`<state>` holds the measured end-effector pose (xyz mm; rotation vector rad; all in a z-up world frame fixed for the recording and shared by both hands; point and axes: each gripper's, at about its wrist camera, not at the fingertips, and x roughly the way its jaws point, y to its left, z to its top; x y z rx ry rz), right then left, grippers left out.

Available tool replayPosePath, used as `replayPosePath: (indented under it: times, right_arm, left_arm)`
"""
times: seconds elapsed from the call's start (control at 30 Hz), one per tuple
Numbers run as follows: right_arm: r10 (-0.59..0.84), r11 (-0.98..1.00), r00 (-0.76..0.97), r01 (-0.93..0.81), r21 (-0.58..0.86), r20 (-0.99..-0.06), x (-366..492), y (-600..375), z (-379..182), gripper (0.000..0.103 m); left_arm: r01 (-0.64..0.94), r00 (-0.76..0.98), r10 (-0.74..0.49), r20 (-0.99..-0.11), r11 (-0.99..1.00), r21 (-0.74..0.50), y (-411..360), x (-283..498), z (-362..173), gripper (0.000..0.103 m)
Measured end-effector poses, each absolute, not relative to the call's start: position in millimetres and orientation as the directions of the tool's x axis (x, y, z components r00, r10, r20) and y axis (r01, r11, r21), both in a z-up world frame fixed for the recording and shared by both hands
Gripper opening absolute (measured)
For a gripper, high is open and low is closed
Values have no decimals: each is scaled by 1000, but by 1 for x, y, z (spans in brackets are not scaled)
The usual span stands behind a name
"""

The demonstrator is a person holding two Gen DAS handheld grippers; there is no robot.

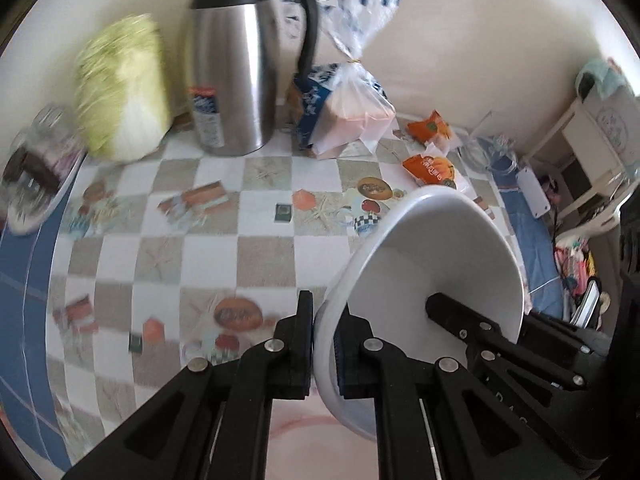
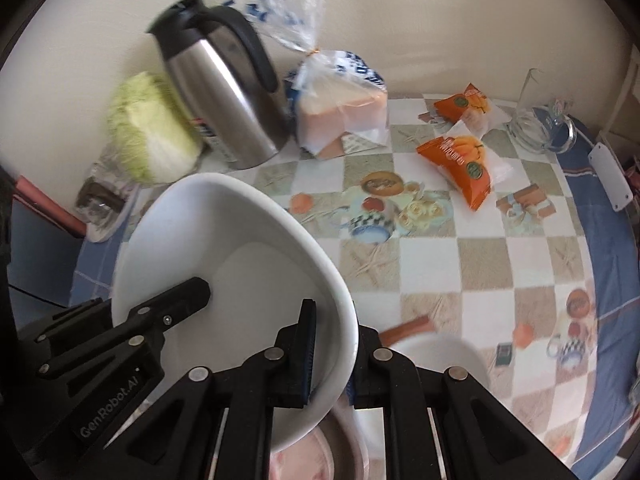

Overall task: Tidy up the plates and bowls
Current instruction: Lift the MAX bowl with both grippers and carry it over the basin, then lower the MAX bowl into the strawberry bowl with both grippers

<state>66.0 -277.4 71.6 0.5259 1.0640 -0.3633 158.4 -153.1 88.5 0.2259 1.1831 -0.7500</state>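
A white bowl (image 1: 440,264) (image 2: 248,248) hangs tilted above the checked tablecloth, held by both grippers at opposite sides of its rim. My left gripper (image 1: 324,304) is shut on the rim's left side, one finger inside the bowl and one outside. My right gripper (image 2: 340,320) is shut on the opposite rim in the same way. Each wrist view shows the other gripper's finger (image 1: 440,304) (image 2: 192,292) reaching into the bowl. Below the grippers lie a pink-patterned plate (image 2: 304,456) and another white dish (image 2: 440,352), both partly hidden.
Along the wall stand a steel thermos jug (image 1: 232,80), a cabbage (image 1: 124,88) and a bagged loaf (image 1: 344,108). Two orange snack packets (image 2: 460,168) and a glass jug (image 2: 536,128) lie to the right. A jar on a plate (image 1: 36,168) sits at the left edge.
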Motion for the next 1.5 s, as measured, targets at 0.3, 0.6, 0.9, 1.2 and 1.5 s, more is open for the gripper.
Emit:
replayPosePath:
  times: [0.3,0.6,0.9,1.2,1.5]
  right_arm:
    - [-48,845,485,486,223,-873,28,-225,83,14]
    - [-65,846,542,475,241,-838,-5,-187,83,14]
    - [-75,819,583,499,284,-809,-24,-166,73,14]
    - [-87,810,599,507,294,-796,-29,-159,67,14]
    - [-96,812,610,505,292,-787,-37,-152,70,14]
  left_arm:
    - [600,264,-442,-857,771,-213,-100,112,101,10]
    - [567,312,-456,-834,793,-222,-61,80,97,10]
    - [569,360,-451,-817,800,-191,-44,62,92,10]
    - [591,345,-470,-812,781,-201,-38,58,82,10]
    - [597,365,-480,-798,778,-195,-31,49,87,10]
